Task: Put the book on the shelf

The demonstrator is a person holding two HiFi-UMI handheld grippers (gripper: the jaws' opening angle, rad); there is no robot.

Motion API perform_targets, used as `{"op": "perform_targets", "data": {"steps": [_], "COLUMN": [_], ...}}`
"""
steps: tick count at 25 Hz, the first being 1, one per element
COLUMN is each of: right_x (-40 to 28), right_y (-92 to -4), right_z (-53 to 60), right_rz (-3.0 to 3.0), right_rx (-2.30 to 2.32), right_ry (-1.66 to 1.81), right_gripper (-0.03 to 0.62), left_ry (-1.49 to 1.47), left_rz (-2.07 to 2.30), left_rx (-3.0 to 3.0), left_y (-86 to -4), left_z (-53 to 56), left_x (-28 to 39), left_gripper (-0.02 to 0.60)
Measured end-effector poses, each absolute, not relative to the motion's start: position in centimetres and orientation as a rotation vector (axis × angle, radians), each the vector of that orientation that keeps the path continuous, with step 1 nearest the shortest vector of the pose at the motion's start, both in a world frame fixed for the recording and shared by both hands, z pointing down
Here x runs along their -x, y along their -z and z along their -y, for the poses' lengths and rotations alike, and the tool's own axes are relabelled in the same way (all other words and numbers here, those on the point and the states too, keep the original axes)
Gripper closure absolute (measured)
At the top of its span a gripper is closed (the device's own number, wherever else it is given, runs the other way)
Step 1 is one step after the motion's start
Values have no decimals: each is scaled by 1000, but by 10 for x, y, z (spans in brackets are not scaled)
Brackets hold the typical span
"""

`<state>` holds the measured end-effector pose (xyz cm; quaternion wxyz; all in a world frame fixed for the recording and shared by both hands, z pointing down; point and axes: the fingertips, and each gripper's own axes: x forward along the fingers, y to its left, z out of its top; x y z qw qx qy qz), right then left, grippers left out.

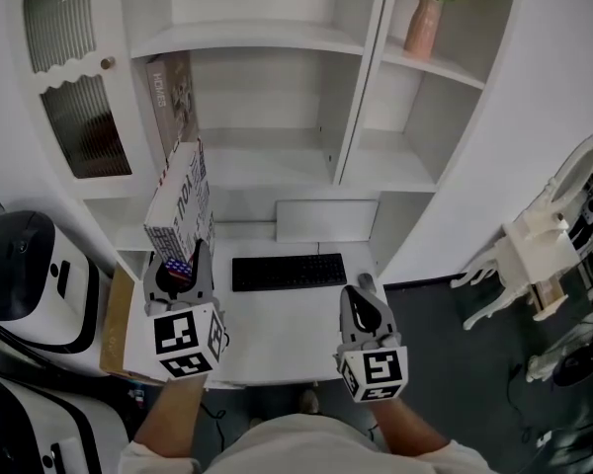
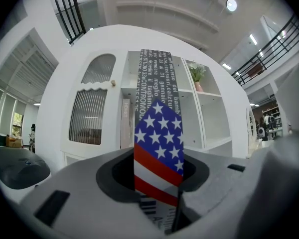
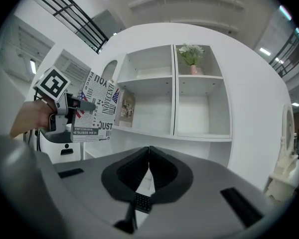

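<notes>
My left gripper [image 1: 180, 265] is shut on a book [image 1: 181, 200] with a white, newsprint-style cover and a stars-and-stripes patch. It holds the book upright in front of the lower left bay of the white shelf unit [image 1: 267, 38]. In the left gripper view the book's spine [image 2: 157, 148] stands between the jaws, flag patch facing me. Another book [image 1: 173, 97] leans in that bay against its left wall. My right gripper [image 1: 367, 309] hangs over the desk to the right, jaws shut and empty. The right gripper view shows the held book [image 3: 97, 114] and the left gripper [image 3: 72, 107] at left.
A black keyboard [image 1: 289, 272] lies on the white desk [image 1: 277, 339] below the shelves. A pink vase [image 1: 423, 26] with a plant stands on the upper right shelf. A glass-fronted cabinet door [image 1: 74, 97] is left of the shelves. A white chair [image 1: 534, 250] stands at right.
</notes>
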<state>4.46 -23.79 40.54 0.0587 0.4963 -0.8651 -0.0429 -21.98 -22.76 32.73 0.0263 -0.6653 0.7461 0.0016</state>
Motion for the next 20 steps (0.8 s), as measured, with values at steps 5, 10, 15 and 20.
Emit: {"op": "perform_targets", "data": {"steps": [5, 10, 15, 20], "right_x": [-46, -51, -54, -61], "right_y": [-408, -412, -414, -416], "right_z": [246, 253, 257, 260], "right_rz": [2625, 2623, 2623, 2615], "right_rx": [-1498, -1505, -1511, -1527], "right_ry": [118, 98, 84, 73], "right_gripper": [589, 589, 589, 589], "left_ry": [-35, -36, -22, -20], "left_rz": [-2323, -2331, -2330, -2336], "left_rx": [2050, 2002, 1974, 1963], "left_y": [-309, -289, -276, -268], "left_z": [247, 259, 273, 286], "left_x": [229, 238, 244, 248], "left_gripper": [428, 428, 428, 428]}}
